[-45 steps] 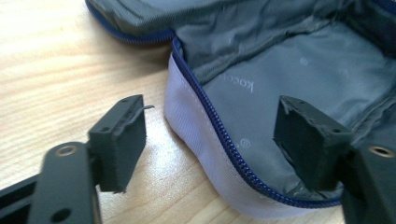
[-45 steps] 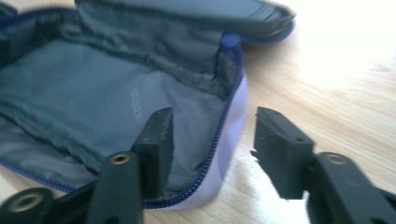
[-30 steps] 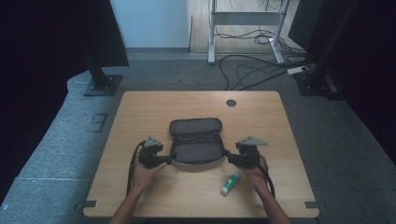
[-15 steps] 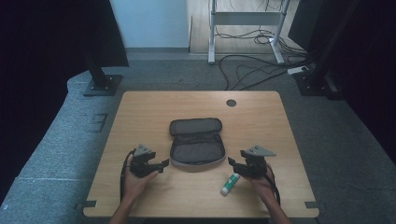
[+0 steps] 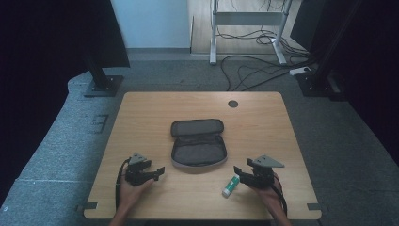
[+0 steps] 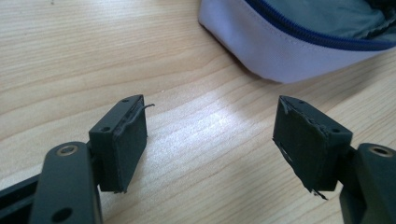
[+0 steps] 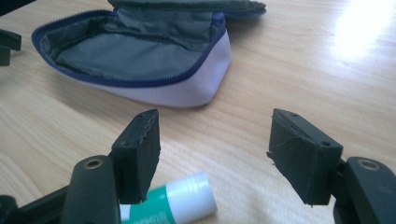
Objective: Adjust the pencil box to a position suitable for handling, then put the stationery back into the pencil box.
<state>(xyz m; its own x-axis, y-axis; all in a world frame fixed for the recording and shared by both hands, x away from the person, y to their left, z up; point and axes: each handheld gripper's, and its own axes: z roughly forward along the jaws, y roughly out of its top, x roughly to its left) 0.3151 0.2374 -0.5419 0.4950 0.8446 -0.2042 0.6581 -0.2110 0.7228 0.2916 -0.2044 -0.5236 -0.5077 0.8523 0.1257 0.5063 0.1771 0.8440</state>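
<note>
Now the grey pouch [image 5: 198, 149] lies unzipped, both grippers' jaws wide, holding nothing.

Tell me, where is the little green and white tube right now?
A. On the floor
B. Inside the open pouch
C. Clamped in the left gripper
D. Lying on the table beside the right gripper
D: the tube lies on the table, outside the pouch, next to the open right gripper.

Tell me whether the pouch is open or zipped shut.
Open: the pouch lies unzipped, flap folded back, its grey lining showing and nothing visible inside.
</note>
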